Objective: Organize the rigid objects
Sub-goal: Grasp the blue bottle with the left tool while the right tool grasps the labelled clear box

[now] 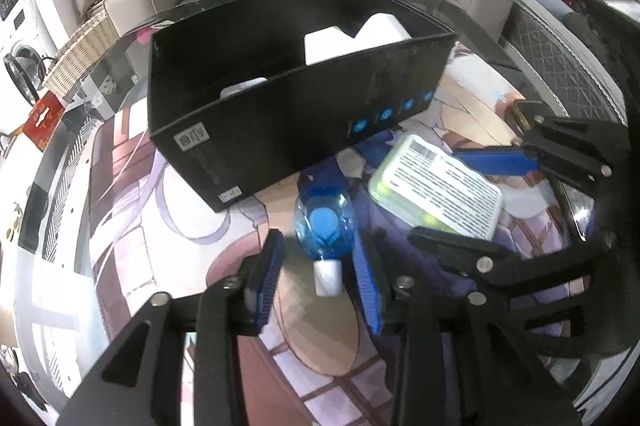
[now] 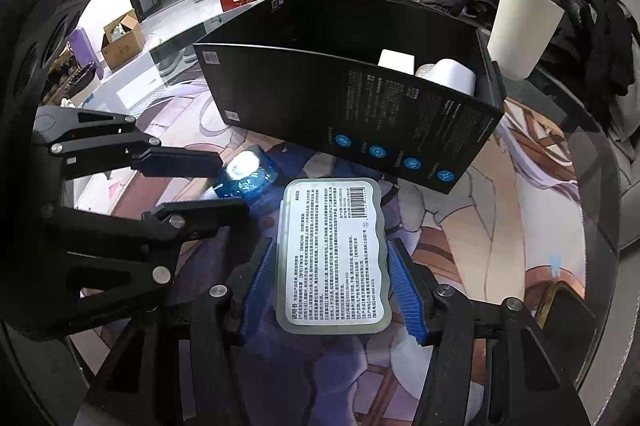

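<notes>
- The blue bottle (image 1: 323, 222) is tough to read in the right wrist view: glare blows out 1 end and you only get a shiny blue lump (image 2: 244, 176). The left wrist view sorts it out, showing a clear blue body, blue cap and a white piece at the near end, lying on the table mat (image 1: 160, 226).
- Left gripper (image 1: 320, 278): its blue pads sit either side of the bottle's white end with visible gaps, so the jaws are parted and not pressing on it.
- Right gripper (image 2: 330, 282): the pads look tight against both long sides of the labelled plastic case (image 2: 332, 254), so it's clamped on that. From the left wrist view you only see 1 blue finger at the case's far edge (image 1: 436, 186), and the case looks tilted.
- The label print is too small to read. Something yellow-green shows through the case in the left wrist view only.
- Black box (image 1: 296, 98) stands open on the mat just behind both items. Its near wall hides most of what's inside: only the tops of a couple of white things (image 2: 448, 74) poke out.
- A cream cup (image 2: 524, 30) stands behind the box, its base hidden by the box in the left wrist view.
</notes>
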`<state>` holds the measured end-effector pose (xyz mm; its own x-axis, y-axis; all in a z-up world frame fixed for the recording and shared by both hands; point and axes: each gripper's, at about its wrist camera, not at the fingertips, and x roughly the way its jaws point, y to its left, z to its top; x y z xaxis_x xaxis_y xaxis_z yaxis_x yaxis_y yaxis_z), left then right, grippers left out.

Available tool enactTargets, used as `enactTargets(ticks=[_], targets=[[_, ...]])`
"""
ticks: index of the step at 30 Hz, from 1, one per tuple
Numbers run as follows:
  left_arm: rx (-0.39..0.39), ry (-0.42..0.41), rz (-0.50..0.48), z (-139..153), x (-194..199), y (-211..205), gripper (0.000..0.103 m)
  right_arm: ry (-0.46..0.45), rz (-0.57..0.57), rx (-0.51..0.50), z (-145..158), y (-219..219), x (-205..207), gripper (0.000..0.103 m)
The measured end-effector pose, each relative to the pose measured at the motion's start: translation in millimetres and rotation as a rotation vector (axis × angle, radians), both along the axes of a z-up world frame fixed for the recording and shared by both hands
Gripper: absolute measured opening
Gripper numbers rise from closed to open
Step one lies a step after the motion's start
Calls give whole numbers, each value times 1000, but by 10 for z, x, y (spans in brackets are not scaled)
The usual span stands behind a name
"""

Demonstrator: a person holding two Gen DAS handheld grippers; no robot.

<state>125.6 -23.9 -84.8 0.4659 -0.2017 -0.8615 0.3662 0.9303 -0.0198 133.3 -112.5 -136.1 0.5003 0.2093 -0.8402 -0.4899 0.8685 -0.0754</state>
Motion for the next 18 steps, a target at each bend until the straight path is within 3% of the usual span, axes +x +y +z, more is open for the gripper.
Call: enactTargets(ticks=[3, 5, 18], targets=[[9, -8, -1, 0, 36, -26, 40, -2, -16, 2, -17, -47, 6, 57], [-8, 7, -3, -1, 44, -30, 29, 1, -14, 8, -20, -61, 9, 57], [1, -11, -12, 55, 22, -101, 29, -7, -11, 4, 9, -107, -19, 56]])
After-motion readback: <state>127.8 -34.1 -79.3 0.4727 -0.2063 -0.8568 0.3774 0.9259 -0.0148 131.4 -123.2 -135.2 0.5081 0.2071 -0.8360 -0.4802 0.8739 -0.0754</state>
